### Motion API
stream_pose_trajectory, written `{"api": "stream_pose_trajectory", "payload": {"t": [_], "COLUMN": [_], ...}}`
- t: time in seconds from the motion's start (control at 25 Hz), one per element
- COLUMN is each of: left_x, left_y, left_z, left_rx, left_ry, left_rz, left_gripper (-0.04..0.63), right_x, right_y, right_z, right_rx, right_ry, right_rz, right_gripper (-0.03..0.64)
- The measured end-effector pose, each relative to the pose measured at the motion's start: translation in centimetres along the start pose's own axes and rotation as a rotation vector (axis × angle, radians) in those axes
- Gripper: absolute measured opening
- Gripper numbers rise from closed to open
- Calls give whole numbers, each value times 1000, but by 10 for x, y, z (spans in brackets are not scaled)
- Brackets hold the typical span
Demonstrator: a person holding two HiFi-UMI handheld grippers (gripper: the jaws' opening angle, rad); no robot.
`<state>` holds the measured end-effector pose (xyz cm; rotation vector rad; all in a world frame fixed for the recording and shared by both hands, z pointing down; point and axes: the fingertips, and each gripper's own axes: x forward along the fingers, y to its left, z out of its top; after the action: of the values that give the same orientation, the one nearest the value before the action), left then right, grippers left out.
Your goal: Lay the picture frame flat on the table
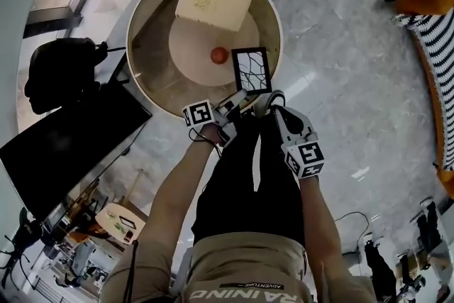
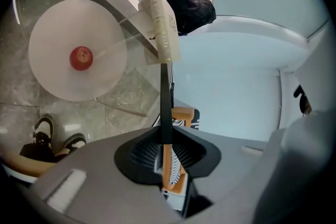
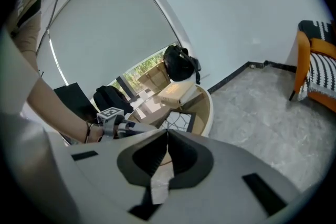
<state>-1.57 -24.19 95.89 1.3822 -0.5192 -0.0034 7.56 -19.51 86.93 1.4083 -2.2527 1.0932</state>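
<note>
Grey marble floor (image 1: pixel 340 60) runs under a round glass counter (image 1: pixel 130 46) with a wooden rim, seen from steeply above.

Nearest the person, the left claw (image 1: pixel 233 107) is clamped on the frame (image 1: pixel 251 70). In its own view the left claw (image 2: pixel 165 136) has its ribbed pads pressed on the frame (image 2: pixel 166 97), which shows edge-on as a thin black strip running straight away from the jaws. The marker cube (image 1: pixel 198 113) sits just behind this claw, over the counter's near rim.

The right claw (image 1: pixel 273 97) hangs just beside the left one, at the frame's near edge. In its own view the right claw (image 3: pixel 167 134) has its tips together with nothing between them. From there the frame (image 3: pixel 178 122) lies just ahead, over the counter's near part, its white face with black crack lines turned upward at a tilt. Whether any edge rests on the glass I cannot tell.

Just beyond the left claw, to the frame's left, a red ball (image 1: pixel 219 54) sits over a white disc (image 1: pixel 188 46). In the left claw's view the ball (image 2: pixel 81 57) lies well to the left of the jaws.

Farther off, a beige box (image 1: pixel 214 1) rests at the counter's far side. Past the counter, a black bag (image 3: pixel 181 63) stands by the wall, and a striped chair (image 3: pixel 315 65) is far to the right of the right claw.
</note>
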Motion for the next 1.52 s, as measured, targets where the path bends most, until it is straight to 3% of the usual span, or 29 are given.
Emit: {"api": "stream_pose_trajectory", "payload": {"t": [0.12,0.44,0.6,0.84,1.0,1.2,1.36,1.52], "left_x": [3,7,10,3,2,-12,-14,-21], "left_y": [0,33,35,35,37,34,28,2], "left_z": [0,5,6,12,15,20,14,2], "left_rx": [-47,57,108,306,368,459,491,513], "left_ry": [-17,-24,-42,-120,-154,-212,-198,-161], "left_rz": [-22,164,214,374,439,519,501,414], "left_gripper": [74,75,80,154,237,275,275,273], "right_x": [-5,-16,-11,-10,-5,-4,-7,-16], "right_y": [4,-19,-19,-1,4,7,11,20], "right_z": [-13,-18,-31,-39,-43,-44,-45,-34], "right_rx": [-9,13,20,60,53,61,65,37], "right_ry": [29,34,51,54,62,56,45,26], "right_rz": [23,26,44,83,96,97,100,97], "right_gripper": [8,8,8,8,8,8,8,8]}}
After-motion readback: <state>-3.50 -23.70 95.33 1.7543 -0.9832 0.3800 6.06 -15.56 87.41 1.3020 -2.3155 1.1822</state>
